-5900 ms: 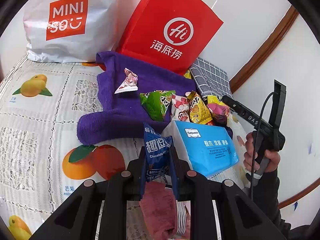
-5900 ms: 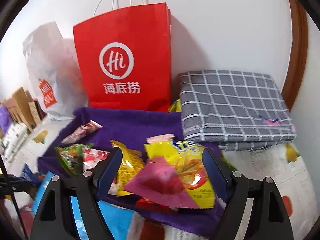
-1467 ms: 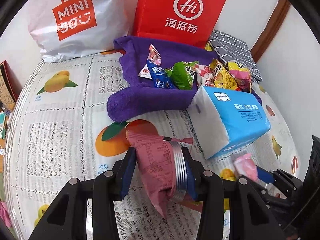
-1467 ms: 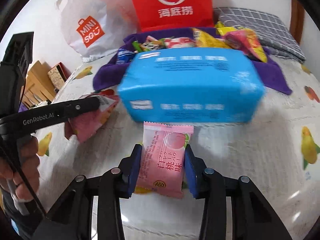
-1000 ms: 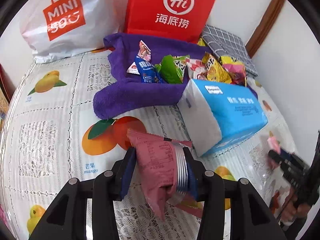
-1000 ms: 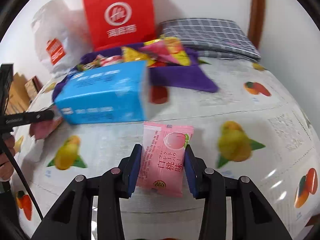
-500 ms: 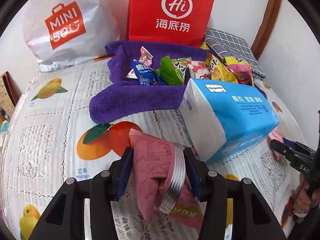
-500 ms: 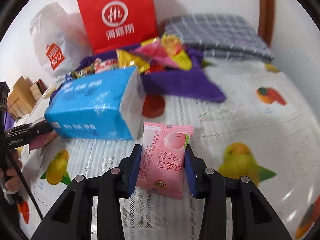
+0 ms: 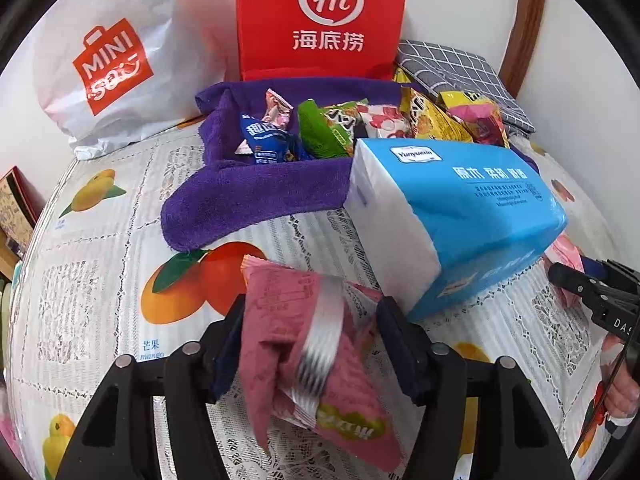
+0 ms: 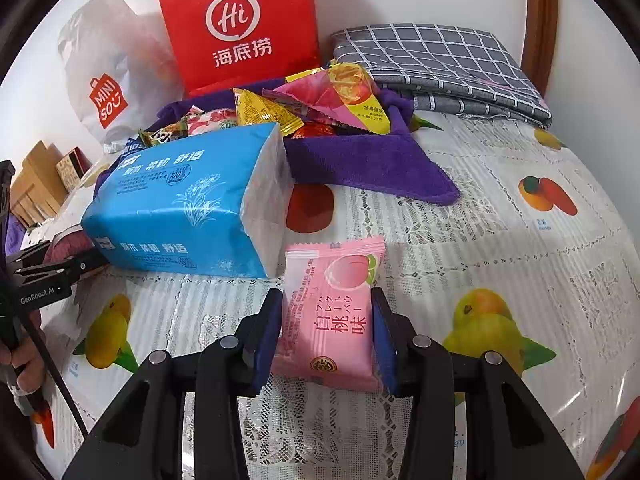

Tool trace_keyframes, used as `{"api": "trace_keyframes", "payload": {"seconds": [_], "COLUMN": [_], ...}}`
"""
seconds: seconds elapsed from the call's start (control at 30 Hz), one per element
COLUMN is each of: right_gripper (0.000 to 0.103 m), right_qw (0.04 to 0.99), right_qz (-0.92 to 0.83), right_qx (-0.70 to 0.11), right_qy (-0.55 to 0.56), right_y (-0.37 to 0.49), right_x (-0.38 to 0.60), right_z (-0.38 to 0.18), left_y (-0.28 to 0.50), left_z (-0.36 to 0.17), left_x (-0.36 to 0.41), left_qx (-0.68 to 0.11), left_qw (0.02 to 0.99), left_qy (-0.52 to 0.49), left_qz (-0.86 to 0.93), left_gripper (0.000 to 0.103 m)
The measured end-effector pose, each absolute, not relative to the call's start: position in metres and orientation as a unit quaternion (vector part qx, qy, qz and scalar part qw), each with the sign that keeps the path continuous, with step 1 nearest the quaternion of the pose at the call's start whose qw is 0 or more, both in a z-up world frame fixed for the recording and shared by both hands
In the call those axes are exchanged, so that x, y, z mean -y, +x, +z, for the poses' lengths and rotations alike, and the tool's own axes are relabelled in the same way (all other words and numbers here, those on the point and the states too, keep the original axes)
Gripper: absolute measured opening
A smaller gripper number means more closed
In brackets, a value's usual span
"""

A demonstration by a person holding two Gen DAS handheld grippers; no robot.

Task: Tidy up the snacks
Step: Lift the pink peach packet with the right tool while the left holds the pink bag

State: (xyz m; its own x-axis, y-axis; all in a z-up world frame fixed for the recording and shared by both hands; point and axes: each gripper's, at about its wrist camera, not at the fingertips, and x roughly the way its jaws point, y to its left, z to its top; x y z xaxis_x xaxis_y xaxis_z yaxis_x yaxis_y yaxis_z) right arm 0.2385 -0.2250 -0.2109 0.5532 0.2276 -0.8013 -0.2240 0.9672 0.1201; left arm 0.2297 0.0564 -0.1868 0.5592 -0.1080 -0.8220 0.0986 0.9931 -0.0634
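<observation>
The pink peach snack packet (image 10: 330,312) sits upright between my right gripper (image 10: 326,332) fingers, long axis pointing forward along them, its top seam clear of the fingertips and its lower end hanging just above the surface (image 10: 500,240). The right fingers are closed narrow on its two long edges. In my left gripper (image 9: 308,344) the dark pink snack bag (image 9: 308,344) lies tilted, its silver seam running diagonally; the fingers stand fairly wide beside it, the left one touching the bag, and I cannot tell for sure whether the right one is gripping it or the bag is slipping free.

I judge that both packets belong with the snack pile (image 9: 360,124) on the purple towel (image 9: 248,196), which lies ahead of both grippers. Between them and the towel stands the blue tissue pack (image 10: 188,208): directly ahead and left of the right gripper, ahead and right of the left one. From the right wrist view, the towel's near corner lies ahead and slightly right, past the pack's white end, so the right hand seems to have the more open lane. The left gripper has bare lace cloth and an orange print ahead, with the towel's folded near edge beyond.

Behind the towel stand the red paper bag (image 9: 320,20) and white shopping bag (image 9: 108,64), with a grey checked cloth (image 10: 436,60) folded to the right, so overshoot room is limited.
</observation>
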Motion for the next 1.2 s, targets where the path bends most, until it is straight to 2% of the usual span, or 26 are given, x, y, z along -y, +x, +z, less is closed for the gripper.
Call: {"api": "trace_keyframes", "payload": {"seconds": [0.37,0.53,0.83,1.2], "right_gripper": [0.046,0.051,0.051,0.051], "right_qw": [0.88,0.879,0.878,0.88], "right_qz": [0.132,0.142,0.149,0.139], "right_qx": [-0.456,-0.456,-0.454,-0.454], "right_qy": [0.001,0.008,0.029,0.004], "right_y": [0.2395,0.2402,0.2402,0.2391], "right_x": [0.2254,0.2268,0.2308,0.225], "right_z": [-0.2094,-0.2096,-0.2083,-0.2093], "left_y": [0.2279,0.2286,0.2278,0.2305], "left_z": [-0.1868,-0.1871,-0.1875,-0.1869], "left_x": [-0.057,-0.0574,-0.0605,-0.0574], "left_qx": [-0.466,-0.466,-0.465,-0.468], "left_qw": [0.883,0.882,0.882,0.881], "left_qy": [-0.013,-0.015,-0.023,-0.008], "left_qz": [-0.064,-0.066,-0.069,-0.063], "left_gripper": [0.064,0.064,0.064,0.065]}}
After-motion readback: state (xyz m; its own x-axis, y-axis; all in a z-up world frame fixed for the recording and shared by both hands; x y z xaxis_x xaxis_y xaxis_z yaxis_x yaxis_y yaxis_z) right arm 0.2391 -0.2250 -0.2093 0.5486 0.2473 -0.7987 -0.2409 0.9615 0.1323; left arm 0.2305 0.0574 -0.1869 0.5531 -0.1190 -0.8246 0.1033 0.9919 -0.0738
